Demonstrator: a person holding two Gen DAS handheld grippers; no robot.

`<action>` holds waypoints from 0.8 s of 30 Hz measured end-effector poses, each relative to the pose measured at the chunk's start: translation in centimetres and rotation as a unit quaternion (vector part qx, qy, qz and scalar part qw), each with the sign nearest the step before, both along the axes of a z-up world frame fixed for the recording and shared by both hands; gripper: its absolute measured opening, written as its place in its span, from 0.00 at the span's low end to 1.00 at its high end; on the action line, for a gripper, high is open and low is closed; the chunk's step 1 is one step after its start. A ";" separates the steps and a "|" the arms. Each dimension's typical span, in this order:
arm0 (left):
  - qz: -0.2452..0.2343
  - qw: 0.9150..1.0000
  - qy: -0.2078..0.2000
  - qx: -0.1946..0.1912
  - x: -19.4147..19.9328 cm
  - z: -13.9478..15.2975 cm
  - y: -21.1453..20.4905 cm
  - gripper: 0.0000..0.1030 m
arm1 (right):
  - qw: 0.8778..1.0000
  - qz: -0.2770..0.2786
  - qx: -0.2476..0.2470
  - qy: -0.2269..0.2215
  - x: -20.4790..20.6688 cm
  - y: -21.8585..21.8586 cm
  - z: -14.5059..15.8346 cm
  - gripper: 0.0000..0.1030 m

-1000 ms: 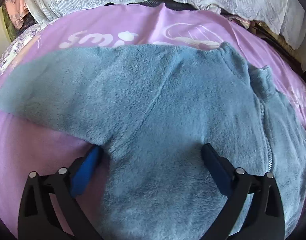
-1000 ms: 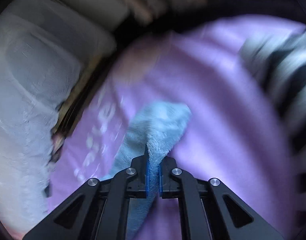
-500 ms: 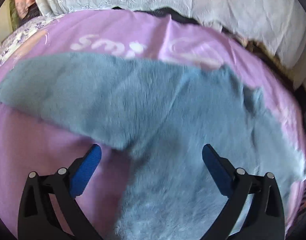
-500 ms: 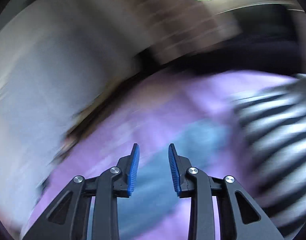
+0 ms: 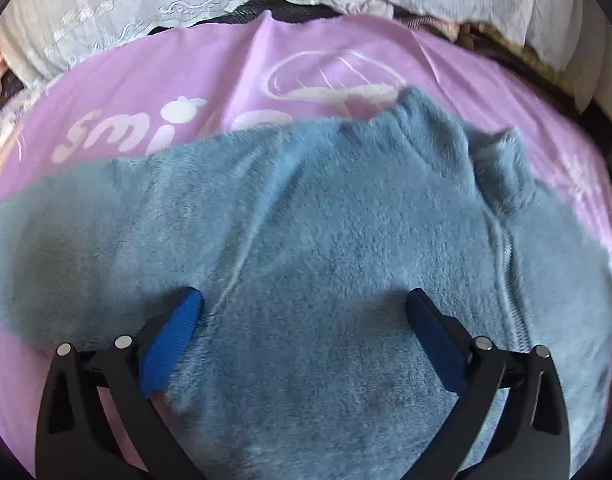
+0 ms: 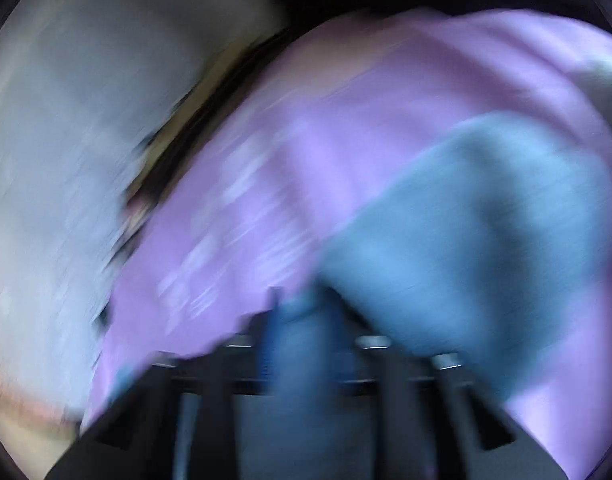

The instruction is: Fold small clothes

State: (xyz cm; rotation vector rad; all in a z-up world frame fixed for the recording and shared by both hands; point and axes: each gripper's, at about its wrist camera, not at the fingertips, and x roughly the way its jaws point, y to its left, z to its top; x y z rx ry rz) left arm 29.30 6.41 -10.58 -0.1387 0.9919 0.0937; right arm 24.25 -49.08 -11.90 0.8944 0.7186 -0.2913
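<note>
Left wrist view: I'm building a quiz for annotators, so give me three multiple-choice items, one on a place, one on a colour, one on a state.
1. Where does the fleece jacket lie?
A. on the purple sheet
B. in a basket
C. on a hanger

2. What colour are the left gripper pads?
A. red
B. blue
C. white

3. How do the left gripper's jaws stand?
A. shut on the collar
B. shut on nothing
C. wide open over the jacket

Answers: 1 A, purple shows around the jacket's edges; 2 B, both pads are blue; 3 C, fleece fills the broad gap between the fingers.
</note>
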 end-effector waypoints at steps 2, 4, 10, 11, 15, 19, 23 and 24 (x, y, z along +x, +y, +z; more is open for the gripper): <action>0.027 1.000 -0.004 0.008 -0.3 0.7 1.5 0.96 | 1.000 -0.030 -0.007 0.000 -1.4 -0.3 0.2 0.09; 0.063 0.998 -0.015 -0.011 -0.8 2.0 4.7 0.96 | 0.998 -0.006 -0.061 -0.011 -1.8 2.3 2.4 0.47; 0.181 0.981 -0.022 -0.066 -2.6 3.0 16.4 0.96 | 0.973 0.155 -0.155 -0.076 0.0 11.9 6.8 0.61; 0.195 0.978 -0.020 -0.072 -2.8 2.9 18.0 0.96 | 0.970 0.170 -0.161 -0.073 -0.3 12.6 7.1 0.61; 0.264 0.964 -0.002 -0.044 -5.4 1.7 25.3 0.95 | 0.966 0.191 -0.166 -0.044 1.4 13.5 5.9 0.61; 0.308 0.943 -0.039 -0.120 -8.4 2.7 30.2 0.94 | 0.979 0.172 -0.103 -0.047 0.5 11.6 5.1 0.61; 0.352 0.930 -0.057 -0.087 -9.5 4.9 29.8 0.94 | 0.972 0.218 -0.070 -0.060 1.9 14.5 5.9 0.62; 0.328 0.937 -0.054 -0.111 -8.9 5.1 29.0 0.94 | 0.965 0.246 -0.071 -0.062 2.6 16.5 6.4 0.62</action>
